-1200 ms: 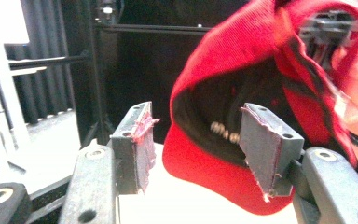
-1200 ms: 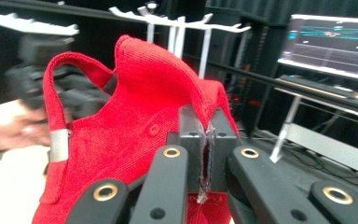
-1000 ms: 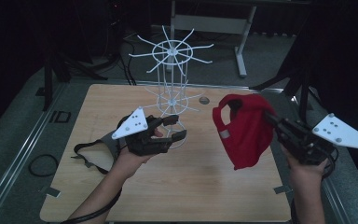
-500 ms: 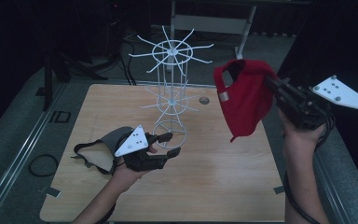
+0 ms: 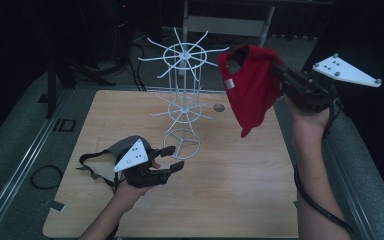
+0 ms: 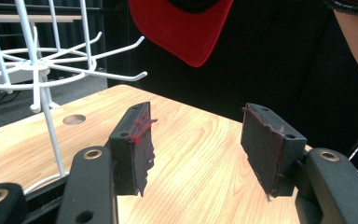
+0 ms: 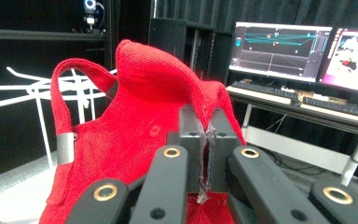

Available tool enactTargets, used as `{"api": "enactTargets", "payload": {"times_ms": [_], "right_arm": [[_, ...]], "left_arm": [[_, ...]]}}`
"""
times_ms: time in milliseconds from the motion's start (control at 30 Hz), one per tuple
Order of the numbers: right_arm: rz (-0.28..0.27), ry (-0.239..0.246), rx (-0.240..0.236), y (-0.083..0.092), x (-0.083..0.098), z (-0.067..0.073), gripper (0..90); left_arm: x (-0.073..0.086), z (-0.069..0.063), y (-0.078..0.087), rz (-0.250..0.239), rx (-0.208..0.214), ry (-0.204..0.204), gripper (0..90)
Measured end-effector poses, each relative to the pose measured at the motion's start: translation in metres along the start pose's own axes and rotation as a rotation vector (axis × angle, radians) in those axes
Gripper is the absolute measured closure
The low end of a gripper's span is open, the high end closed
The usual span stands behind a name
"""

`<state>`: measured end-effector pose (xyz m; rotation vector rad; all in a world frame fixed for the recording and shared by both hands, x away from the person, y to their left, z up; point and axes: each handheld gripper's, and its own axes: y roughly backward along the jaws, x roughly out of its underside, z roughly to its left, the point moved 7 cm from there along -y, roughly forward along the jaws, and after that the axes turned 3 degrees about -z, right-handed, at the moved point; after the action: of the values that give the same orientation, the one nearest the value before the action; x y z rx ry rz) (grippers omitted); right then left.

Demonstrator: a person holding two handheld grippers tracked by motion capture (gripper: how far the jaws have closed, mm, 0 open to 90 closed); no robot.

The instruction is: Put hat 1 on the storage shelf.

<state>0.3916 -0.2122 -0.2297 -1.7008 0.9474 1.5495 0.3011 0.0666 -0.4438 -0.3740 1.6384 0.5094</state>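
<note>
**Two caps, one rack**

Right gripper (image 5: 280,75) is clamped on the red cap (image 5: 250,85), held in the air beside the rack (image 5: 182,100). Left gripper (image 5: 172,160) hangs with jaws apart and empty above the table (image 5: 230,200); a grey cap (image 5: 122,147) lies behind it. The right gripper view adds two monitors (image 7: 279,46).

- The high view looks forward and down on the table (image 5: 230,200) from the person's side.
- The left gripper view sits low and close over the wood, facing the white wire rack (image 6: 37,70) at ten o'clock.
- The right gripper view faces level, close behind the red cap (image 7: 135,140); both gripper views share rack and cap.
</note>
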Motion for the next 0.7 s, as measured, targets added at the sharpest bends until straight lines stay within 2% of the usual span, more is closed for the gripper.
{"api": "enactTargets", "payload": {"times_ms": [267,700], "right_arm": [[0.041,-0.005,-0.015,-0.009,0.022,0.005,87.6],[0.057,-0.006,-0.079,0.001,0.055,0.020,87.4]], "left_arm": [[0.002,-0.002,0.001,0.004,-0.003,-0.015,44.0],[0.009,-0.002,0.003,0.009,-0.007,0.001,44.0]]}}
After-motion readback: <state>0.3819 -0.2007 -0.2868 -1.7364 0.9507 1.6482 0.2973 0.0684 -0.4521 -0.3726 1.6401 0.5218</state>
